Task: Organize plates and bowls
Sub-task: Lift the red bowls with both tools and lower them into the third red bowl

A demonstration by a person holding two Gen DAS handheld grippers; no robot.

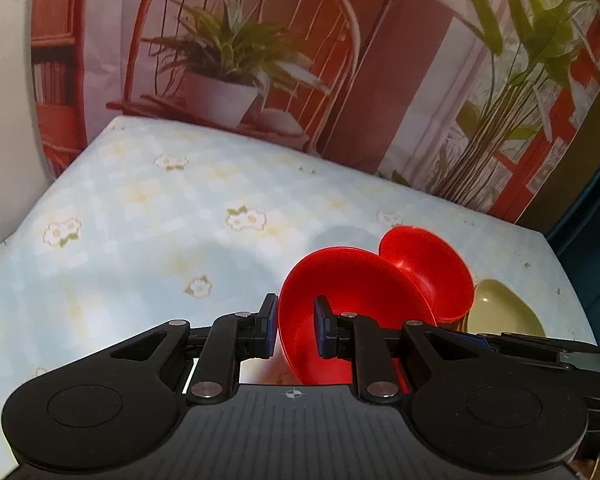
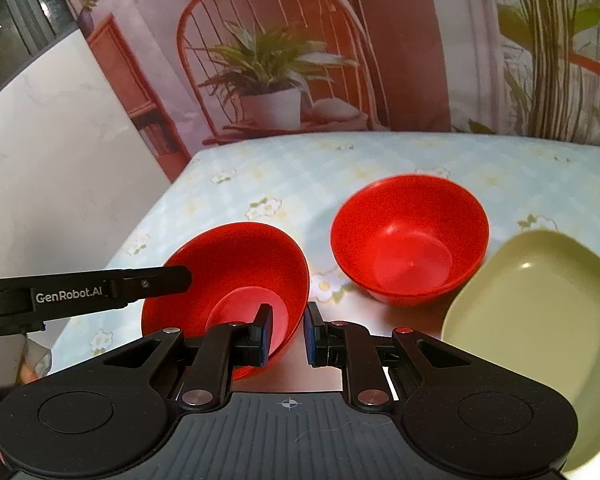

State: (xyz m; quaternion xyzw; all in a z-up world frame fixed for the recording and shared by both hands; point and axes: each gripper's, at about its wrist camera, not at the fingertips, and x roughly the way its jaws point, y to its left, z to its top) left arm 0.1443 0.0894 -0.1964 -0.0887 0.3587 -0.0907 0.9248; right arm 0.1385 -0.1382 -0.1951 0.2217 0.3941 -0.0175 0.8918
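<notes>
On red bowl (image 1: 340, 304) rim: both fingers pairs clamped.

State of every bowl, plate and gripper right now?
Near red bowl: empty, tilted, rim gripped on both sides.
Far red bowl: empty, upright on the table, untouched.
Green plate: empty, untouched.
Left gripper: shut on the near bowl's rim.
Right gripper: shut on the same rim.

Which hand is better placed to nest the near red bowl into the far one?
Right, probably. The right claw pinches the near red bowl on the rim facing the far red bowl; the left claw holds the opposite rim, farther away.
</notes>
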